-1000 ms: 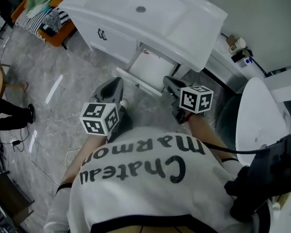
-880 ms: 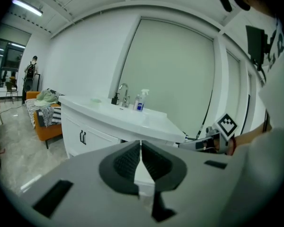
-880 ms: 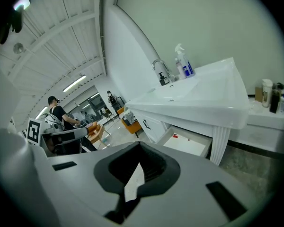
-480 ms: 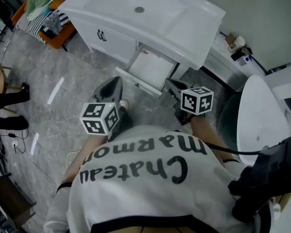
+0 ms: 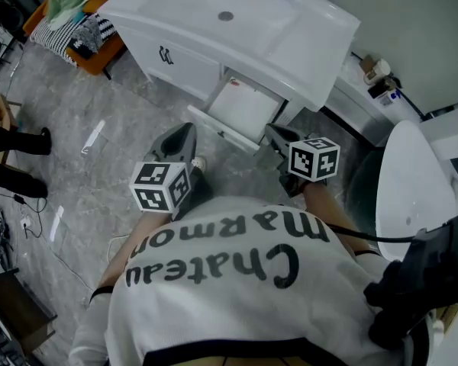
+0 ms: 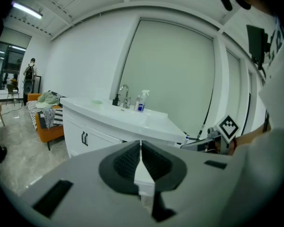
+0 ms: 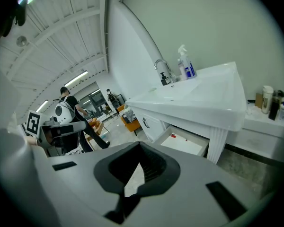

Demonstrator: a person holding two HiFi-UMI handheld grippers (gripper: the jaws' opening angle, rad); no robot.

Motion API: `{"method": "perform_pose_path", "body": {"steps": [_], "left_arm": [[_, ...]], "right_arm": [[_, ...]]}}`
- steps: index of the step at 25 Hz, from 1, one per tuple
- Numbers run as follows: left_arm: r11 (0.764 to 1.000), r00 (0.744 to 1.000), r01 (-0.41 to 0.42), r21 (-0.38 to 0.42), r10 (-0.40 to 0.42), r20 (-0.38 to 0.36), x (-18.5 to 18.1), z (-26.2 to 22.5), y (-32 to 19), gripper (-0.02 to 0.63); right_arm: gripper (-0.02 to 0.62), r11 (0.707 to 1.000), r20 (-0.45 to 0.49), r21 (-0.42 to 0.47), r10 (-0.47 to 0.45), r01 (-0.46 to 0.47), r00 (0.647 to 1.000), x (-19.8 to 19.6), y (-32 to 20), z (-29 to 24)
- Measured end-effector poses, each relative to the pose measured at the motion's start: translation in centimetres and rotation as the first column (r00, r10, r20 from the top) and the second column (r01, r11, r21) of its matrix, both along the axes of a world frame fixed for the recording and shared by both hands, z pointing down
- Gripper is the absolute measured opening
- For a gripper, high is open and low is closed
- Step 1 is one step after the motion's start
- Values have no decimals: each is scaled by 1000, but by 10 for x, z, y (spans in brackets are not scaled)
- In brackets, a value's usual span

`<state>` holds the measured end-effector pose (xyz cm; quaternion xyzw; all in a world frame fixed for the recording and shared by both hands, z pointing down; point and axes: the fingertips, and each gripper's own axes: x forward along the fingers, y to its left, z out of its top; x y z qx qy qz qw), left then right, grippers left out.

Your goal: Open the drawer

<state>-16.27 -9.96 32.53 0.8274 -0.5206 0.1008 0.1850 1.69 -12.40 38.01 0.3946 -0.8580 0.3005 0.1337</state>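
My left gripper (image 5: 187, 128) and right gripper (image 5: 272, 132) are both pressed together, pinching nothing. The drawer (image 5: 240, 107) stands pulled out under the sink (image 5: 290, 36) - just ahead of both.

Head camera overhead, others low (shared vanity (image 5: 290, 36))

Left tongs (image 5: 187, 129), right tongs (image 5: 271, 131) closed, empty

So the right gripper (image 7: 139, 150) has its jaws pressed together at the tips, nothing between them. Past them, the white vanity (image 7: 199, 103) has its drawer (image 7: 183, 144) pulled out, just beside the front corner leg. A faucet (image 7: 163, 71) and a spray bottle (image 7: 183, 63) sit along the top's back edge.
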Motion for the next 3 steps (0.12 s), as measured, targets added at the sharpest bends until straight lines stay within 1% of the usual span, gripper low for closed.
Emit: {"method": "perform_pose_path", "body": {"steps": [3], "left_arm": [[1000, 1000, 2, -1, -2, 1, -3, 0, 0, 18]], "right_arm": [[3, 1000, 0, -3, -1, 1, 1000, -2, 0, 0]]}}
